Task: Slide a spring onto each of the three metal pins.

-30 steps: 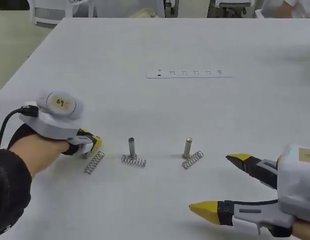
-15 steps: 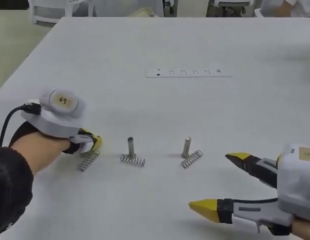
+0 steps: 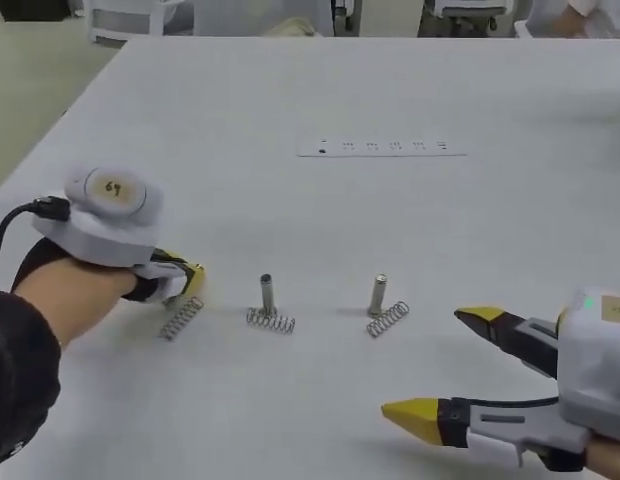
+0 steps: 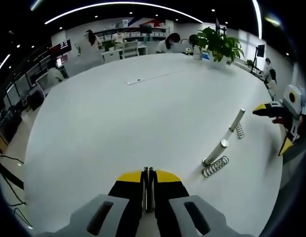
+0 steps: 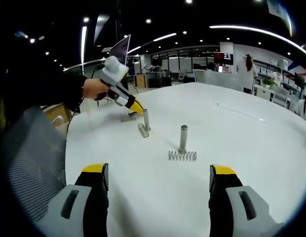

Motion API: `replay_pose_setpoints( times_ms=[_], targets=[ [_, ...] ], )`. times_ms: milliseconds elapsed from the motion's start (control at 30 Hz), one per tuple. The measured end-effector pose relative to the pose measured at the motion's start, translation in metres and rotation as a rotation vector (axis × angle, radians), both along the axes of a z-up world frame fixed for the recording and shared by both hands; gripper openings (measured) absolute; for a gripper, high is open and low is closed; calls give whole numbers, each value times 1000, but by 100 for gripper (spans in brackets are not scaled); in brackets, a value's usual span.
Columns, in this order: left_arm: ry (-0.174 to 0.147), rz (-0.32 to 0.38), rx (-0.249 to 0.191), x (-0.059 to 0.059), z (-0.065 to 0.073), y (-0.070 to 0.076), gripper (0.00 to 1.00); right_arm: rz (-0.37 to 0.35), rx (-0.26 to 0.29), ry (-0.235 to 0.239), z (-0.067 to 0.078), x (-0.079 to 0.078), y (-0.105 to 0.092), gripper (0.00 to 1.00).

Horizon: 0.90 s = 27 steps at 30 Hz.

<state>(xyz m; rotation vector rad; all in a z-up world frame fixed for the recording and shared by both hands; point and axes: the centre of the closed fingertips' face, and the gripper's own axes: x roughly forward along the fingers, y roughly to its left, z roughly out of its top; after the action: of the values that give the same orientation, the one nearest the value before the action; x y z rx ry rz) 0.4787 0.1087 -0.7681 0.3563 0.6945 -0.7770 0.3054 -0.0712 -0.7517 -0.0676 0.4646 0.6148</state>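
Observation:
Two metal pins stand upright on the white table, the middle pin point(image 3: 266, 293) point(image 4: 214, 153) and the right pin point(image 3: 378, 293) point(image 5: 183, 138). A spring lies at the foot of each, the middle spring point(image 3: 270, 320) and the right spring point(image 3: 387, 318) point(image 5: 182, 155). A third spring point(image 3: 182, 317) lies just below my left gripper point(image 3: 190, 283) point(image 4: 148, 177), which is shut on a thin metal pin point(image 4: 148, 190) low over the table. My right gripper point(image 3: 440, 365) point(image 5: 158, 173) is held wide open to the right of the pins, holding nothing.
A white power strip point(image 3: 382, 148) lies flat further back on the table. A black cable point(image 3: 10, 235) trails from the left gripper. Chairs and the table's far edge are at the top of the head view.
The left gripper has shifted slightly, and the leftmost spring now lies a little further left of the middle pin. The right gripper has held still.

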Motion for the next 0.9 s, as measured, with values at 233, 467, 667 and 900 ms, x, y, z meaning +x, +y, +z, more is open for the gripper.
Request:
replay_pose_setpoints(
  times_ms=[233, 467, 667, 900],
  targets=[
    [8, -3, -33, -6, 11, 0, 0, 5, 0, -3, 1, 0, 1, 83],
    [5, 5, -66, -10, 19, 1, 0, 10, -3, -2, 1, 0, 3, 83],
    [6, 12, -76, -14, 19, 5, 0, 11, -3, -3, 1, 0, 3, 83],
    [-9, 17, -93, -22, 23, 9, 0, 14, -7, -3, 1, 0, 4, 83]
  ],
)
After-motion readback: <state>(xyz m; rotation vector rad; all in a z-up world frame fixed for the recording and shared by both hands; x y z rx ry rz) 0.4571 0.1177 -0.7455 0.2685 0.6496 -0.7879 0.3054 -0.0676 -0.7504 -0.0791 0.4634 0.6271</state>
